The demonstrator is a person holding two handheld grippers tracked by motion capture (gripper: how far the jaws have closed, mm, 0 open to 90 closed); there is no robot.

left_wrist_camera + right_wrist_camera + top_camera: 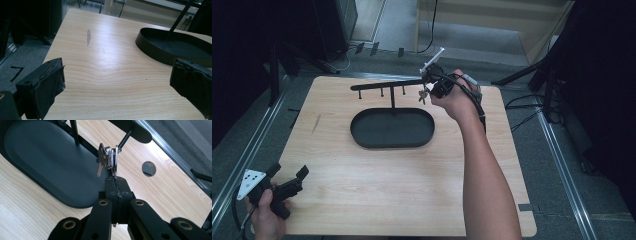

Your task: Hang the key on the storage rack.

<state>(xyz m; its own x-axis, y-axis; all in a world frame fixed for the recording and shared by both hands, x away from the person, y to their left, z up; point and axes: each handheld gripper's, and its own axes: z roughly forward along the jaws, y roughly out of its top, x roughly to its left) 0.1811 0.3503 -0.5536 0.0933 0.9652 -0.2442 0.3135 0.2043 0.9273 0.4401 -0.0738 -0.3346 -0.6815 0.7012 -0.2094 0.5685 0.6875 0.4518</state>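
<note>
A bunch of silver keys (105,160) on a ring hangs at the rightmost peg (125,138) of a black key stand. My right gripper (116,180) is shut on the lower end of one key, jaws pressed together. Whether the ring is hooked over the peg I cannot tell. From above, the right gripper (434,84) is at the right end of the stand's bar (387,86) with the keys (423,95) dangling beside it. The stand's black oval tray (362,142) lies below. My left gripper (289,171) rests open at the table's near left corner, its jaws (117,70) wide apart over bare wood.
The wooden table (412,200) has a round hole (148,168) near the stand. The tray's rim (150,51) and the stand's post (180,17) lie ahead and right of the left gripper. Metal rails and dark tripod legs border the table.
</note>
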